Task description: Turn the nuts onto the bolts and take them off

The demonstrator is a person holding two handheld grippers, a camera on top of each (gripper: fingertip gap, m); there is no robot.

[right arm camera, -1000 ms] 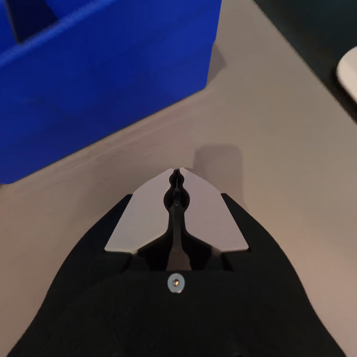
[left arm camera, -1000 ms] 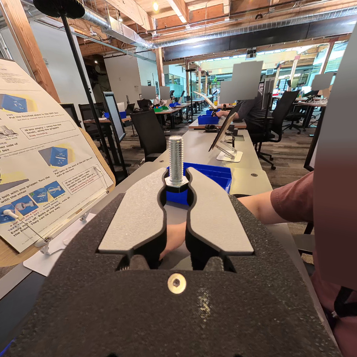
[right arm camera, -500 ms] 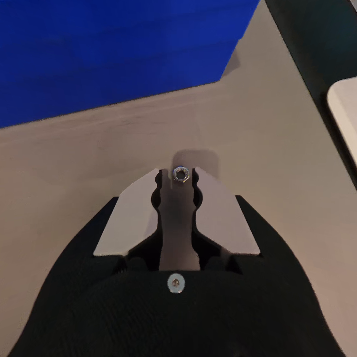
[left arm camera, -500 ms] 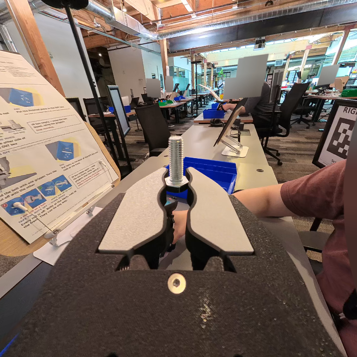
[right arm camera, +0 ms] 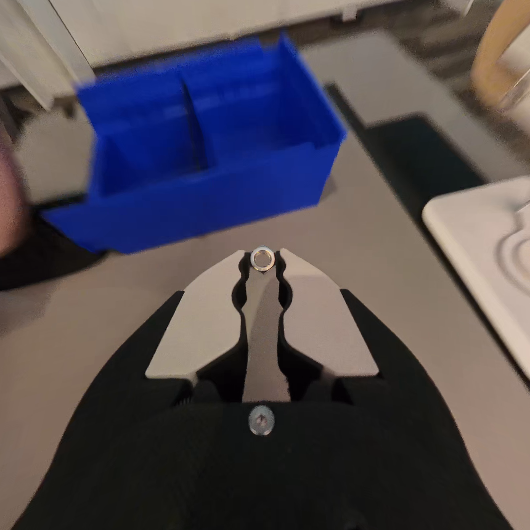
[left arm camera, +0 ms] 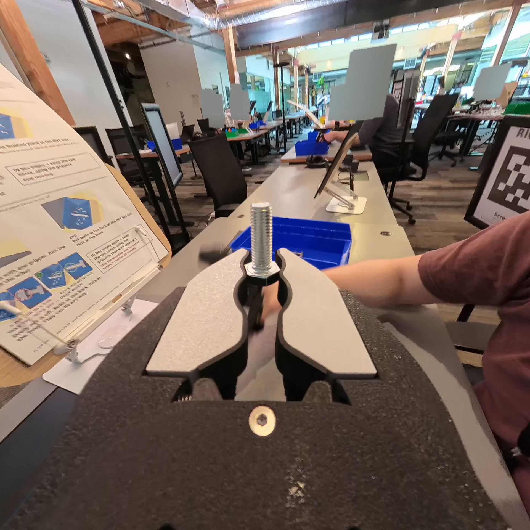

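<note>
Gripping bolt [left arm camera: 261, 238] head, shank upright: left claw [left arm camera: 261, 275] | right claw [right arm camera: 262, 259] pinching nut [right arm camera: 262, 260], bore camera-facing

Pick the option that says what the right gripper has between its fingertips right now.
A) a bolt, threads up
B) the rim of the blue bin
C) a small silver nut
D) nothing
C: the right wrist view shows a small silver nut pinched at the tips of the right gripper, clear of the blue bin behind it.

shiny metal bolt [left arm camera: 260, 238], glossy metal nut [right arm camera: 262, 260], blue plastic bin [right arm camera: 200, 200]
</note>
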